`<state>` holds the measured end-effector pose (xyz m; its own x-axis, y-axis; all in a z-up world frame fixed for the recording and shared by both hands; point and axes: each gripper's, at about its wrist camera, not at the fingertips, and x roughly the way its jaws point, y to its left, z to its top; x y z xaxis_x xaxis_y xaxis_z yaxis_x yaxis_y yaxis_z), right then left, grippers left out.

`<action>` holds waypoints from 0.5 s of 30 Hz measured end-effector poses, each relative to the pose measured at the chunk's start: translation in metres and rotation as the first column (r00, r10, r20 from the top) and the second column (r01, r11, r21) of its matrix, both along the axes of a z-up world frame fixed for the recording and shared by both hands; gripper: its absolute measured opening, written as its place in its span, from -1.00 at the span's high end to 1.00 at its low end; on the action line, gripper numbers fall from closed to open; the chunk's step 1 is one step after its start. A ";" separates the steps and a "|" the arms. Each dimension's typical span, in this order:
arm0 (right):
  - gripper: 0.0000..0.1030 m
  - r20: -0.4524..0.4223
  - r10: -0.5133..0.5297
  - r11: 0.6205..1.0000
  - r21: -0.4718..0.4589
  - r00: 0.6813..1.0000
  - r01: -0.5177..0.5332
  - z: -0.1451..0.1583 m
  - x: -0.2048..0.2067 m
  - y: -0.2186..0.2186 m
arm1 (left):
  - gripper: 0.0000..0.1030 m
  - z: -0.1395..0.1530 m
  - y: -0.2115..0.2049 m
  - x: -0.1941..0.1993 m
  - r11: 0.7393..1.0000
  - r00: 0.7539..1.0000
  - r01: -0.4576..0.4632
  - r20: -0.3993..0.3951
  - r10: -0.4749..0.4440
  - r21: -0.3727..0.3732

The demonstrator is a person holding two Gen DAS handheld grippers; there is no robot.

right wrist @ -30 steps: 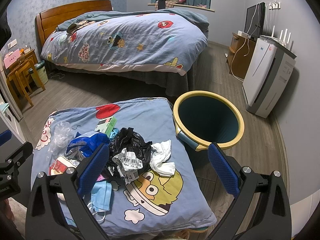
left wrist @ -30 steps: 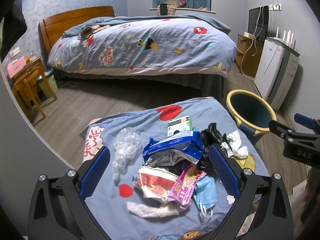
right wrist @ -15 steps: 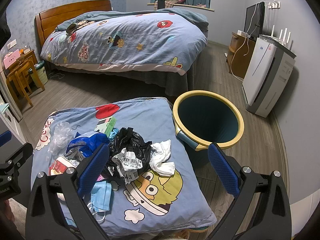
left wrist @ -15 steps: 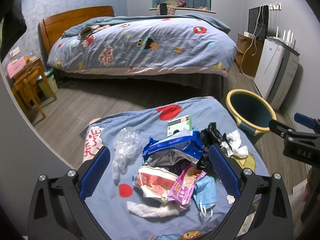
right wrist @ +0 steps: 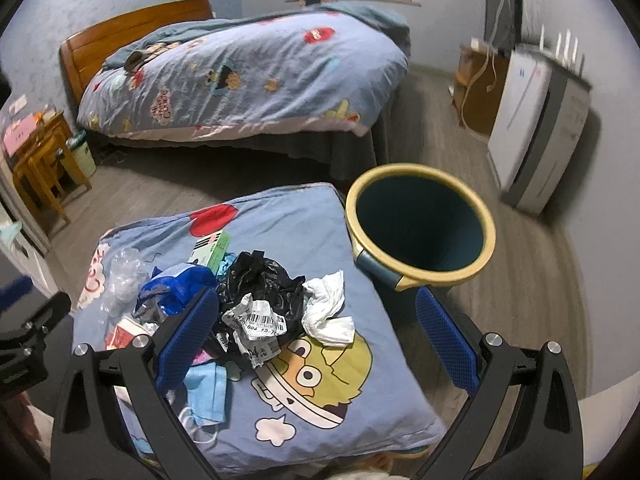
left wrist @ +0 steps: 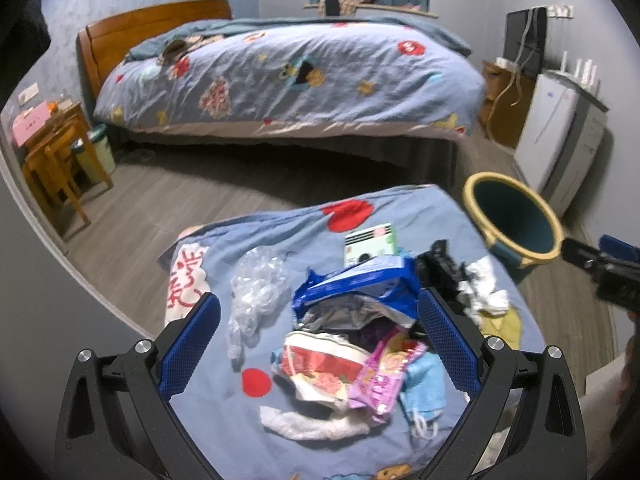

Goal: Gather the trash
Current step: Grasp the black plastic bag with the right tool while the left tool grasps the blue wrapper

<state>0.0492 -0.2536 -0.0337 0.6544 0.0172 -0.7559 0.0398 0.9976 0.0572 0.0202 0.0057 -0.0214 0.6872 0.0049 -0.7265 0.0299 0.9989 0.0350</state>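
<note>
A heap of trash lies on a blue cartoon-print cushion [left wrist: 280,232] [right wrist: 304,232]: a blue foil bag [left wrist: 356,284] [right wrist: 176,284], clear plastic wrap [left wrist: 256,288], a green-white box [left wrist: 370,240] [right wrist: 210,248], a pink wrapper [left wrist: 384,376], a black bag [right wrist: 260,280], a barcode paper [right wrist: 260,324], a white tissue [right wrist: 328,308] [left wrist: 484,292] and a blue face mask [right wrist: 208,392]. A yellow-rimmed dark bin [right wrist: 420,228] [left wrist: 516,216] stands right of the cushion. My left gripper [left wrist: 320,344] hangs open above the wrappers. My right gripper [right wrist: 316,340] hangs open above the tissue and paper.
A large bed [left wrist: 288,76] [right wrist: 240,72] with a blue quilt fills the back. A white air purifier [right wrist: 536,120] [left wrist: 560,140] stands at the right wall, and a wooden side table [left wrist: 52,152] stands at the left. Grey wood floor [left wrist: 160,200] lies between bed and cushion.
Both grippers have shifted slightly and the views are now a little blurred; the trash and the bin lie as before. Both stay open.
</note>
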 end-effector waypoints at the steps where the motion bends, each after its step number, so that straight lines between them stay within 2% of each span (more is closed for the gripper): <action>1: -0.89 -0.016 -0.008 1.000 0.021 1.000 0.009 -0.004 0.007 -0.006 | -0.90 -0.003 0.000 0.004 1.000 1.000 -0.004 -0.020 0.004 0.008; 6: -0.89 -0.078 0.020 0.993 0.117 0.997 -0.011 -0.019 0.035 -0.010 | -0.90 -0.025 -0.004 0.022 0.999 0.998 0.020 -0.063 -0.018 0.033; 8: -0.85 -0.116 0.036 0.988 0.154 0.993 -0.018 -0.029 0.046 -0.006 | -0.90 -0.037 -0.004 0.031 1.000 0.995 0.026 -0.092 -0.024 0.011; 10: -0.56 -0.159 0.057 0.983 0.180 0.986 -0.028 -0.039 0.055 0.001 | -0.86 -0.049 -0.005 0.040 0.999 0.992 0.033 -0.121 -0.034 -0.008; 12: -0.44 -0.182 0.080 0.980 0.196 0.980 -0.043 -0.046 0.062 0.008 | -0.84 -0.058 -0.009 0.045 0.999 0.990 0.051 -0.133 -0.050 0.002; 13: -0.33 -0.190 0.095 0.978 0.203 0.977 -0.055 -0.049 0.066 0.013 | -0.80 -0.063 -0.012 0.047 0.998 0.989 0.066 -0.136 -0.063 0.022; 15: -0.19 -0.199 0.117 0.975 0.209 0.973 -0.075 -0.054 0.072 0.020 | -0.59 -0.070 -0.016 0.051 0.995 0.986 0.088 -0.143 -0.082 0.036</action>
